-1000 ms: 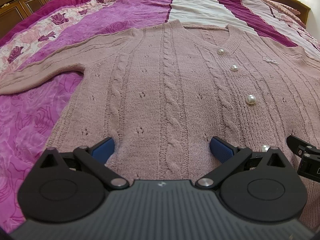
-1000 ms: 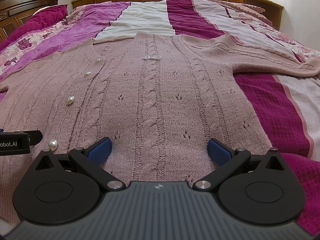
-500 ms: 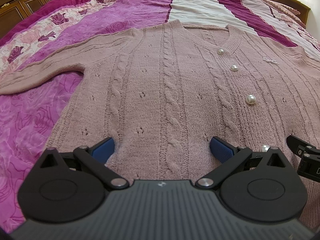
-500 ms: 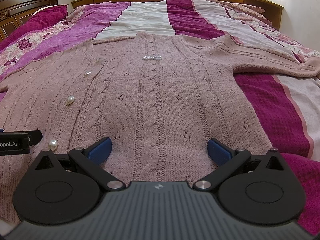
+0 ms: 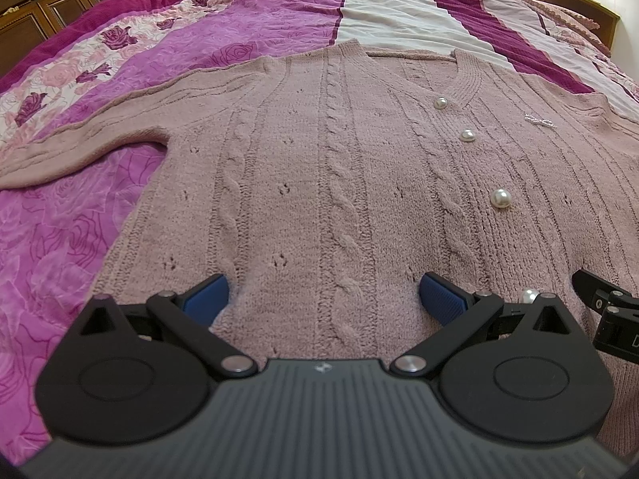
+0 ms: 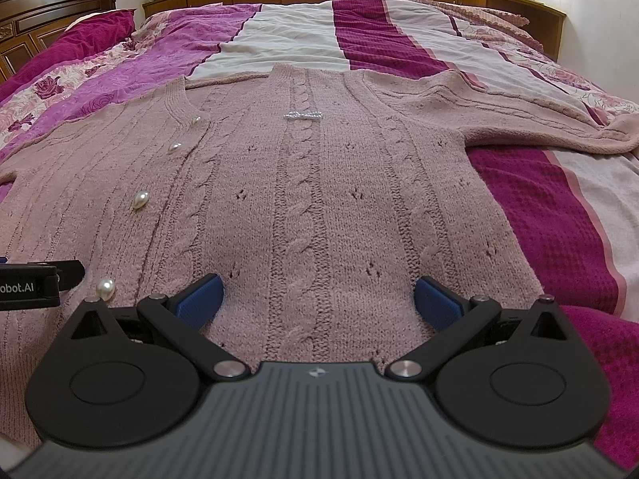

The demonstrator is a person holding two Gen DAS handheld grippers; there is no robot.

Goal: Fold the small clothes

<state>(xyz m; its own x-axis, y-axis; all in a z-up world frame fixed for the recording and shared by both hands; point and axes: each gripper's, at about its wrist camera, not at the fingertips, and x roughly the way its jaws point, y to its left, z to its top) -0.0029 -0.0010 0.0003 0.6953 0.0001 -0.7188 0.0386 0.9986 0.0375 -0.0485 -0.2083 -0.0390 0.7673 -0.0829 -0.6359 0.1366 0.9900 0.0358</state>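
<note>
The cardigan [image 5: 319,183] lies flat on the bed [image 5: 80,215], sleeves outspread.

Right wrist view: white letters "obot.AI", cut off at the frame edge, on the black body of the left gripper [image 6: 38,285]. Left wrist view: right gripper [image 5: 615,327] shows a single partial "D", rest unreadable

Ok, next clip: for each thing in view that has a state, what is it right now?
Pink cable-knit cardigan: spread flat on the bed, front up, unfolded.
Pearl buttons: fastened down the placket.
Left sleeve: stretched out sideways.
Right sleeve: stretched out sideways, cuff bunched.
Left hand-held gripper: open, empty, low over the hem.
Right hand-held gripper: open, empty, low over the hem.
Bedspread: laid over the bed, lightly wrinkled.
</note>
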